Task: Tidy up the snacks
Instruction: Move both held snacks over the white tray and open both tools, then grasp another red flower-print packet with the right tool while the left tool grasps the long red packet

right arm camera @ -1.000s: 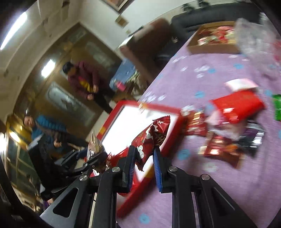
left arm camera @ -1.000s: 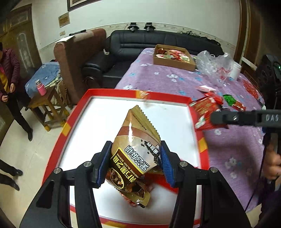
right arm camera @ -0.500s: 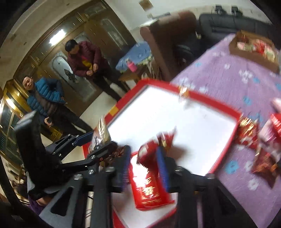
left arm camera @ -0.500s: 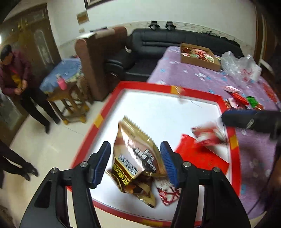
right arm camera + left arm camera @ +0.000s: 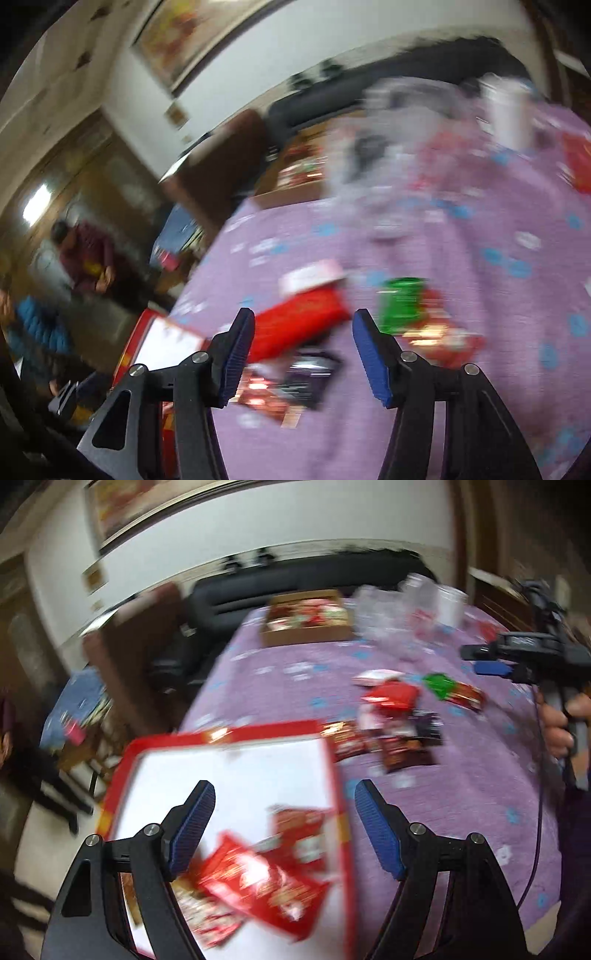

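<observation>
Purple cloth: red pkt btwn open R jaws.

left tongs jaws just opened wide, nothing between them, right tongs likewise

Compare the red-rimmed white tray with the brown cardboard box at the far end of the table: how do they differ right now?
The red-rimmed white tray sits at the near table edge; the brown cardboard box sits at the far end by the sofa. The tray is shallow, with much bare white floor and a few red snack packets in its near corner; the box has taller walls and looks packed. Both rest on the purple flowered tablecloth and hold snacks.
</observation>
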Demonstrator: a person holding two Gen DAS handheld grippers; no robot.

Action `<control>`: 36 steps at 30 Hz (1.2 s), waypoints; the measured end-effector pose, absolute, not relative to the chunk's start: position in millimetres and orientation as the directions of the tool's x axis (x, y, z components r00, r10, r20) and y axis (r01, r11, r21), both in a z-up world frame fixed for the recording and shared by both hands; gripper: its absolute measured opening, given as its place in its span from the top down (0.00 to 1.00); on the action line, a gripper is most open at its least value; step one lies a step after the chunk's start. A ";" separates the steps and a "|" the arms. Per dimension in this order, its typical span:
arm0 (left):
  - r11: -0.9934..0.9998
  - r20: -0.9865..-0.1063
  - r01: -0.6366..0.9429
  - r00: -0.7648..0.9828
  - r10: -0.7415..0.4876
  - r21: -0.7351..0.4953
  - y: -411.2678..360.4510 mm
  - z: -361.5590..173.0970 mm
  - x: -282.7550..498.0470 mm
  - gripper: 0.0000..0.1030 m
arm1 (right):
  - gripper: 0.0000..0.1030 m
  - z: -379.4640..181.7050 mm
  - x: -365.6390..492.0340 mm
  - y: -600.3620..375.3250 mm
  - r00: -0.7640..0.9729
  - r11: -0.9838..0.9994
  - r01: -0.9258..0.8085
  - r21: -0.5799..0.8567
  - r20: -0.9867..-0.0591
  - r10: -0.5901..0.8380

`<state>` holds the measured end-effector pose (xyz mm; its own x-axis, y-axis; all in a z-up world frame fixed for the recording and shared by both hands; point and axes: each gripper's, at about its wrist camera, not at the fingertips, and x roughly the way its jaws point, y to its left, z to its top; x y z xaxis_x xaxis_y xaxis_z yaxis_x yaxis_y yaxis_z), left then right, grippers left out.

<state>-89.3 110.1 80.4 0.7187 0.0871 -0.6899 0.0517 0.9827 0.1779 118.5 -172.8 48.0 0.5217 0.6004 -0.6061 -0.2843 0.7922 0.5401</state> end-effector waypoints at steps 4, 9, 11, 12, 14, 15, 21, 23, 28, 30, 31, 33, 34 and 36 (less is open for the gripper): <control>0.971 -0.720 0.139 0.692 0.045 0.195 68.2 72.2 -71.9 0.24 | 0.44 26.8 138.3 -211.4 0.506 0.828 -0.156 0.538 -0.677 0.535; 0.971 -0.778 0.204 0.627 -0.031 0.126 33.9 54.2 -65.9 0.24 | 0.44 17.6 144.7 -219.1 0.481 0.836 -0.120 0.536 -0.705 0.522; 0.965 -0.788 0.223 0.615 -0.028 0.140 24.5 47.7 -68.0 0.24 | 0.44 9.1 147.1 -215.9 0.449 0.835 -0.091 0.542 -0.726 0.520; 0.963 -0.790 0.228 0.613 -0.026 0.146 22.7 46.6 -69.9 0.24 | 0.44 5.2 145.5 -215.8 0.436 0.835 -0.081 0.544 -0.735 0.520; 0.962 -0.794 0.228 0.607 -0.020 0.150 22.3 45.5 -71.1 0.24 | 0.44 1.0 145.9 -216.9 0.416 0.842 -0.050 0.537 -0.756 0.506; 0.964 -0.795 0.223 0.606 -0.019 0.147 23.9 45.9 -71.0 0.24 | 0.44 -2.3 145.2 -214.6 0.412 0.846 -0.038 0.532 -0.763 0.498; 0.958 -0.759 0.199 0.651 0.030 0.209 37.0 62.3 -53.4 0.24 | 0.44 -5.6 149.4 -195.9 0.441 0.888 -0.066 0.456 -0.785 0.436; 0.948 -0.748 0.209 0.662 0.044 0.240 40.5 68.8 -36.3 0.24 | 0.44 -5.3 149.9 -190.3 0.453 0.904 -0.080 0.420 -0.792 0.408; 0.917 -0.740 0.289 0.673 0.009 0.274 35.7 72.6 6.7 0.24 | 0.44 3.2 145.2 -177.1 0.499 0.948 -0.134 0.288 -0.807 0.316; 0.894 -0.758 0.350 0.652 -0.017 0.281 28.7 67.9 22.8 0.24 | 0.43 7.3 141.9 -170.7 0.533 0.965 -0.156 0.209 -0.805 0.260; 0.879 -0.777 0.386 0.628 -0.030 0.278 23.2 63.1 31.9 0.24 | 0.42 8.8 140.1 -166.9 0.548 0.971 -0.170 0.170 -0.802 0.236; 0.847 -0.811 0.451 0.583 -0.041 0.281 11.1 53.8 45.2 0.24 | 0.40 10.0 136.9 -159.9 0.561 0.973 -0.197 0.122 -0.799 0.214; 0.835 -0.816 0.466 0.577 -0.035 0.294 6.3 51.3 48.6 0.24 | 0.38 9.6 136.9 -156.6 0.561 0.971 -0.213 0.110 -0.800 0.214; 0.803 -0.815 0.495 0.580 -0.021 0.332 -3.6 46.4 55.3 0.24 | 0.37 8.7 134.7 -147.2 0.566 0.966 -0.249 0.075 -0.798 0.208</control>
<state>55.3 -3.6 46.4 0.5796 -0.0210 -0.8146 0.4953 0.8029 0.3317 134.7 -147.2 8.7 0.5660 0.2077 -0.7978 -0.2490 0.9656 0.0748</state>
